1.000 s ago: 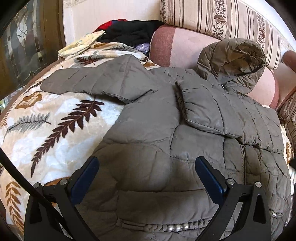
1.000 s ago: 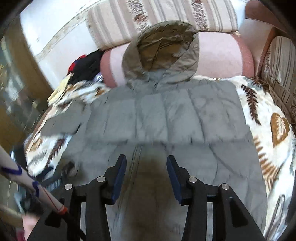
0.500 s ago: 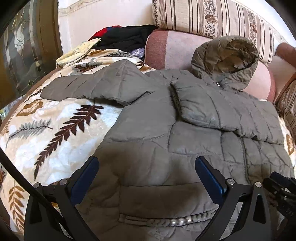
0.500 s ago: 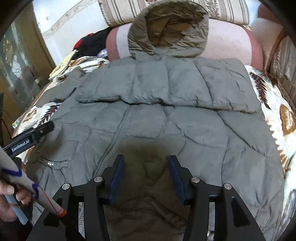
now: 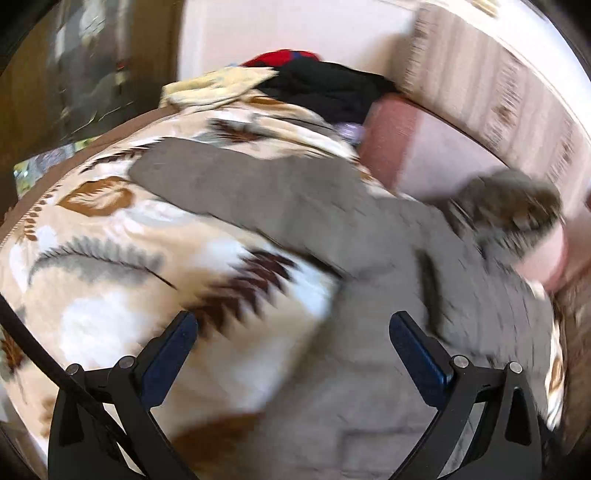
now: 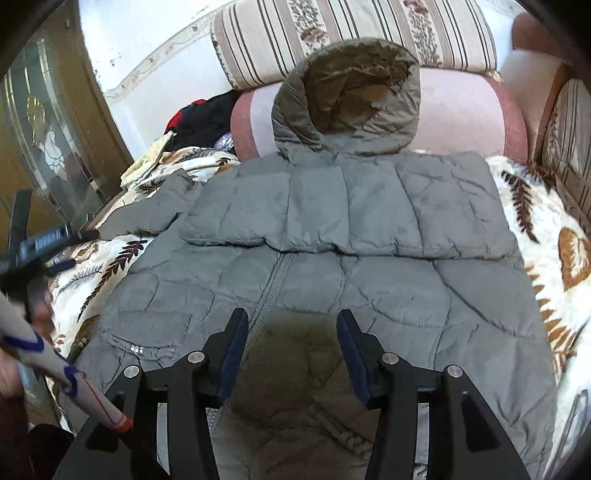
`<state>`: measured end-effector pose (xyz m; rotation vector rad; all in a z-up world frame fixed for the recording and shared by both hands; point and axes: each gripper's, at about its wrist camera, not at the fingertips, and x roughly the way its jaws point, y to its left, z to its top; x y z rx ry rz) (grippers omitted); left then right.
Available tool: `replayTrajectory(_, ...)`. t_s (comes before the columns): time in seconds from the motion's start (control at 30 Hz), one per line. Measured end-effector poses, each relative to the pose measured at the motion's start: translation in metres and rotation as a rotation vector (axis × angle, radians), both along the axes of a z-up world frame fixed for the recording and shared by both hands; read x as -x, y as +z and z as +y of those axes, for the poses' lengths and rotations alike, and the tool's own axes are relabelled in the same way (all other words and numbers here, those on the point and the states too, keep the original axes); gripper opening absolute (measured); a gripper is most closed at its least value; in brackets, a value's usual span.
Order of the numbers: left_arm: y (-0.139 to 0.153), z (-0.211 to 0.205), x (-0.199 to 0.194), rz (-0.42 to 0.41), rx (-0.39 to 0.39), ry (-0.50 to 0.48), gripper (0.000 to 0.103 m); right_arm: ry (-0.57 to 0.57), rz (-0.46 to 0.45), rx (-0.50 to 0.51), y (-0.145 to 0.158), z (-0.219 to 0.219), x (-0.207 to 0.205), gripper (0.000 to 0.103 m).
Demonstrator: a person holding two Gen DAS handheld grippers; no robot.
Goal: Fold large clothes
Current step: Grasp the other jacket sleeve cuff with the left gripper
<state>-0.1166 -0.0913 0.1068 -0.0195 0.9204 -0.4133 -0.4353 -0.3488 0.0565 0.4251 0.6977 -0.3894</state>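
Observation:
A grey quilted hooded jacket (image 6: 332, 266) lies front up on a leaf-print blanket (image 6: 535, 221); its hood (image 6: 351, 99) leans on a pink bolster. One sleeve (image 6: 351, 210) is folded across the chest. The other sleeve (image 5: 236, 184) stretches out to the left over the blanket. My right gripper (image 6: 291, 332) is open and empty, just above the jacket's lower front by the zip. My left gripper (image 5: 291, 343) is open and empty, over the jacket's left edge and the blanket (image 5: 110, 277); that view is blurred. It also shows in the right wrist view (image 6: 44, 243).
A pink bolster (image 6: 461, 107) and striped cushions (image 6: 351, 33) line the back. A pile of black and red clothes (image 5: 317, 85) sits at the far left corner. A glass-panelled wooden door (image 6: 48, 147) stands left of the bed.
My left gripper has swung quickly left, toward the outstretched sleeve, blurring its view. My right gripper has drawn back slightly and stays open over the lower front.

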Motion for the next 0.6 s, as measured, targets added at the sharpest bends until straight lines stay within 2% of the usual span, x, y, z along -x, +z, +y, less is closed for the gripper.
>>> replayTrajectory(0.2, 0.004, 0.060, -0.090, 0.064, 0.034, 0.149, 0.102, 0.000, 0.012, -0.016, -0.005, -0.002, -0.004, 0.054)
replayTrajectory(0.27, 0.002, 0.082, -0.116, 0.080, 0.067, 0.199, 0.094, -0.002, 0.014, -0.032, -0.008, -0.004, -0.004, 0.054)
replayTrajectory(0.33, -0.005, 0.106, -0.148, 0.126, 0.130, 0.255, 0.077, -0.003, 0.018, -0.043, -0.011, -0.006, -0.005, 0.054)
replayTrajectory(0.4, -0.013, 0.121, -0.173, 0.175, 0.183, 0.278, 0.066, -0.003, 0.023, -0.044, -0.013, -0.006, -0.006, 0.054)
replayTrajectory(0.47, -0.020, 0.129, -0.194, 0.201, 0.239, 0.293, 0.066, 0.000, 0.025, -0.045, -0.015, -0.007, -0.008, 0.054)
replayTrajectory(0.57, -0.036, 0.136, -0.219, 0.213, 0.281, 0.327, 0.064, 0.004, 0.035, -0.045, -0.019, -0.008, -0.012, 0.054)
replayTrajectory(0.6, -0.041, 0.135, -0.224, 0.219, 0.291, 0.324, 0.059, 0.003, 0.038, -0.047, -0.021, -0.008, -0.013, 0.054)
